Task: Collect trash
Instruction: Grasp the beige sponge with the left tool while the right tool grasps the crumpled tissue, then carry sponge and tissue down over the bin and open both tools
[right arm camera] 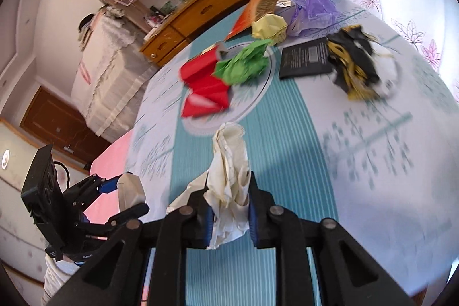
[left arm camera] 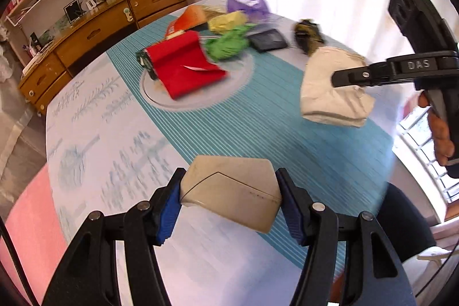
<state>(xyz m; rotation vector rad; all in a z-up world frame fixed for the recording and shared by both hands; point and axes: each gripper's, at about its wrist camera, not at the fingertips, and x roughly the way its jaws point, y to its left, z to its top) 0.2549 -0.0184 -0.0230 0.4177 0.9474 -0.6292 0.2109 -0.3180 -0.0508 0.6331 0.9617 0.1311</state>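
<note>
1. Left wrist view: my left gripper (left arm camera: pixel 231 198) is clamped on a beige carton (left arm camera: pixel 231 188), blue pads pressing its two ends. It looks stiff, smooth and light; I judge the end-to-end hold sound, though a hard squeeze could buckle it. At 2 o'clock my right gripper (left arm camera: pixel 344 76) carries a crumpled cream paper wad (left arm camera: pixel 330 88) above the table (left arm camera: pixel 258 134). At 11 o'clock lies folded red paper (left arm camera: pixel 183 68).

2. Right wrist view: the right gripper's jaws are pinched on the wad's lower part; it is soft, creased, nearly weightless, so it should compress rather than slip. More litter waits at 12 to 1 o'clock: green paper (right arm camera: pixel 243 62), a purple plastic bag (right arm camera: pixel 312 2), a black-and-gold wrapper (right arm camera: pixel 355 62).
</note>
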